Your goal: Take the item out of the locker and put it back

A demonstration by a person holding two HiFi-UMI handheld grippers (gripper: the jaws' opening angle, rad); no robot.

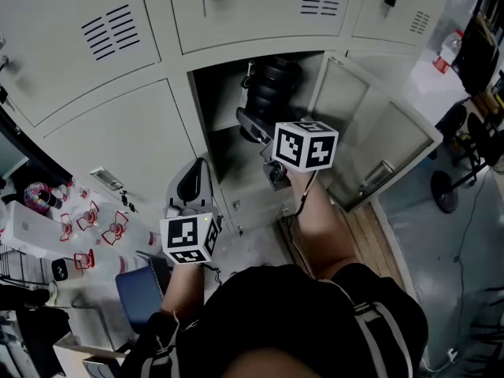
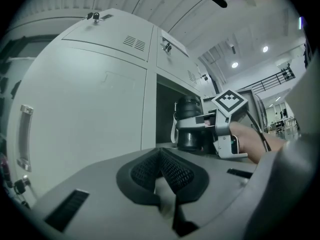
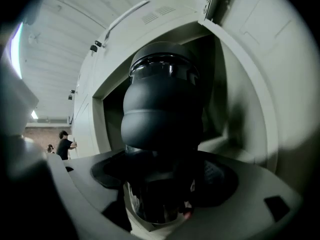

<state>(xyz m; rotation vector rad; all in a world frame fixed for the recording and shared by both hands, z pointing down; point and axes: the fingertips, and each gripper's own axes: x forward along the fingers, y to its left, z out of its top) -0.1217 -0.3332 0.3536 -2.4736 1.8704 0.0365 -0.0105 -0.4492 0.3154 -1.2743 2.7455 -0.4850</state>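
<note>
Right gripper view | right tool (image 3: 161,186) clenched on black bottle (image 3: 162,114), upright at front edge of open locker (image 3: 101,115) compartment | left tool (image 2: 162,176) clenched, empty, outside the locker
</note>
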